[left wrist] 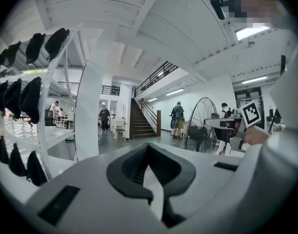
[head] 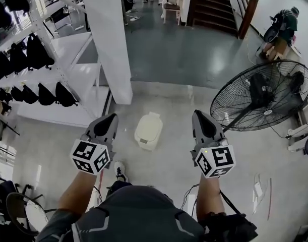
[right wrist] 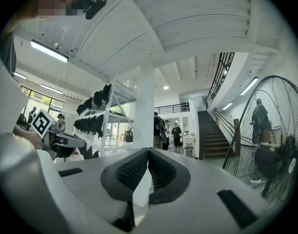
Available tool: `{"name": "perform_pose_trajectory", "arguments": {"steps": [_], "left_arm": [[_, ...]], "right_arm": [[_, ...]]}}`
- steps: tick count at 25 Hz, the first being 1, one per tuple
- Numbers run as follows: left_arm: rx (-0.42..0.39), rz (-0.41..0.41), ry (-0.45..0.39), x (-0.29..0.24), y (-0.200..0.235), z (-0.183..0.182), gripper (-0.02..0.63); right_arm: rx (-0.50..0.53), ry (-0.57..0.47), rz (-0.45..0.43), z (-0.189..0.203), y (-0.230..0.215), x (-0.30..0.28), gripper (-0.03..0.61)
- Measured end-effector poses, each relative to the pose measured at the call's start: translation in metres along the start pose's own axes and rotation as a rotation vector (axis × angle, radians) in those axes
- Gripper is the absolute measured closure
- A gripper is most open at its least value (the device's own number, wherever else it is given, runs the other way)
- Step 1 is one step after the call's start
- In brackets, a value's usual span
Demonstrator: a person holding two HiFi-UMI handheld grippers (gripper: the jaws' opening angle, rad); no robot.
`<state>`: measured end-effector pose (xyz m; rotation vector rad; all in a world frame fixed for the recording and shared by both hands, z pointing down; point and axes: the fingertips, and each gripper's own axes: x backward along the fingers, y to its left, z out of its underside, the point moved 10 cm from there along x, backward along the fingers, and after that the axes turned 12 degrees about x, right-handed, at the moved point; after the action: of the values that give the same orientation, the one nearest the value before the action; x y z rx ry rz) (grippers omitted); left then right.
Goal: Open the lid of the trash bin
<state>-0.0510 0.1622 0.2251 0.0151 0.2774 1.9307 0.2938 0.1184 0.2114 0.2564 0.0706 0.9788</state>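
- Plenty of bare floor (head: 174,150) lies around the trash bin (head: 148,130), which stands alone with its lid down, just ahead of the person's shoe (head: 120,170).
- Both forearms reach forward and down, side by side, with the bin between them further out.
- Left gripper (head: 111,117) hangs to the bin's left, not touching it; its jaws are closed tip to tip on nothing.
- Right gripper (head: 198,114) hangs to the bin's right, also clear of it, with its jaws pressed together and empty.
- White pillar (head: 111,39) rises just behind the bin.
- Shelving rack (head: 68,49) hung with black bags (head: 45,95) lines the left side.
- Big floor fan (head: 262,95) stands near on the right; a staircase (head: 214,6) is well beyond.
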Motion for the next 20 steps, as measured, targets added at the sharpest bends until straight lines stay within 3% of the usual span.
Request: {"name": "perform_pose_trajectory", "arguments": {"steps": [8,20], "left_arm": [[0.029,0.07,-0.002,-0.049,0.069,-0.004,0.606],[0.037,0.176,0.028,-0.147,0.182,-0.034,0.606]], "right_arm": [[0.047,0.044,0.064,-0.002,0.01,-0.059,0.552],[0.037,0.094,0.162,0.002,0.022,-0.174,0.552]]}}
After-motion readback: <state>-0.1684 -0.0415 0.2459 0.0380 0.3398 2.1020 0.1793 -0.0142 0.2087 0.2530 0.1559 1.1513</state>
